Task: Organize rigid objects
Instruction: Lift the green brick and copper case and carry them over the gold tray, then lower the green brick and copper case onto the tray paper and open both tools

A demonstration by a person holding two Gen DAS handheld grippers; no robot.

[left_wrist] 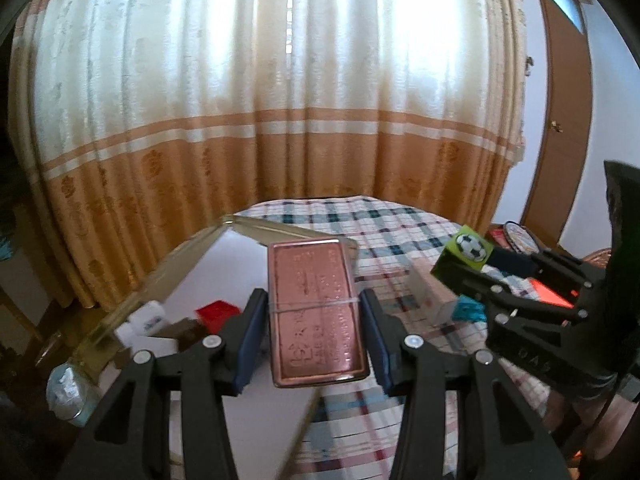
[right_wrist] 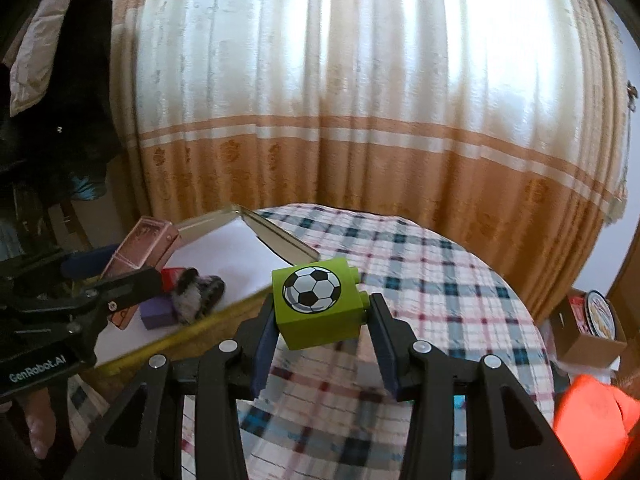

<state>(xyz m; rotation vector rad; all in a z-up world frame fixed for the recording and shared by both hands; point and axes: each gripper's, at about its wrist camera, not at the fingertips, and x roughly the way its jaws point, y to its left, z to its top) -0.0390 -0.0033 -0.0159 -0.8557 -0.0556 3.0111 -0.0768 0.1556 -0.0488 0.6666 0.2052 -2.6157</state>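
Note:
My left gripper (left_wrist: 314, 316) is shut on a flat pink box (left_wrist: 316, 312) wrapped in clear film, held lengthwise between the blue pads above a clear-walled tray (left_wrist: 132, 300) with a white floor. My right gripper (right_wrist: 322, 320) is shut on a green toy block (right_wrist: 318, 306) printed with a football, held above the checked bedspread (right_wrist: 440, 280). In the left wrist view the green block (left_wrist: 466, 252) and right gripper (left_wrist: 460, 270) appear at the right. In the right wrist view the pink box (right_wrist: 140, 248) and the left gripper's black body show at the left, over the tray (right_wrist: 280, 242).
In the tray lie a red box (left_wrist: 218, 312), a white item (left_wrist: 148, 318), a purple block (right_wrist: 158, 316) and a furry object (right_wrist: 196, 292). An orange item (right_wrist: 592, 412) and a cardboard box (right_wrist: 588, 328) sit right of the bed. Tall curtains (left_wrist: 260, 100) hang behind.

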